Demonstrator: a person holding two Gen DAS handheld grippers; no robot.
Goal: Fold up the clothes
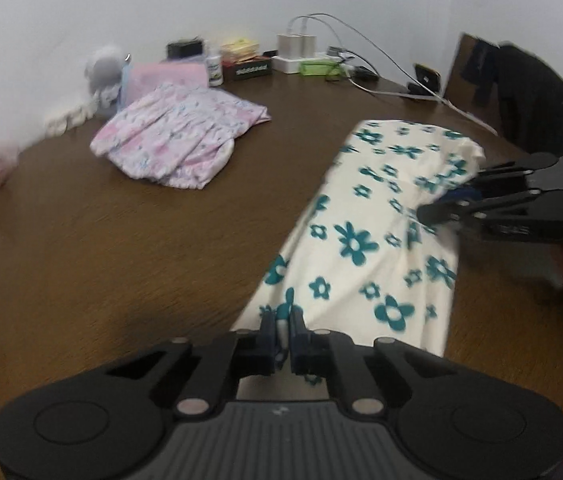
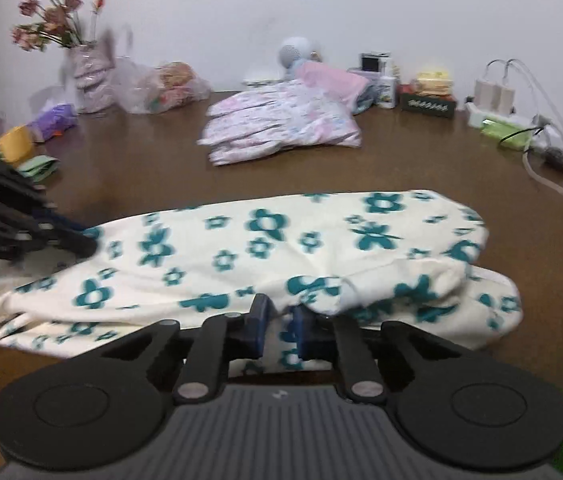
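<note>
A cream garment with teal flowers (image 1: 365, 236) lies as a long folded strip on the brown table (image 1: 121, 248); it also shows in the right wrist view (image 2: 281, 240). My left gripper (image 1: 282, 320) is shut on one end of the garment. My right gripper (image 2: 279, 316) is shut on the garment's near edge, where the cloth bunches up. Each gripper shows in the other's view: the right gripper (image 1: 441, 206) at the garment's far right side, the left gripper (image 2: 77, 240) at its left end.
A folded pink floral garment (image 1: 177, 140) lies farther back on the table, also in the right wrist view (image 2: 281, 128). Along the wall stand a vase of flowers (image 2: 85, 76), plastic bags (image 2: 161, 88), boxes, chargers (image 1: 297, 46) and cables (image 1: 401, 84). A dark chair (image 1: 521, 96) stands at the right.
</note>
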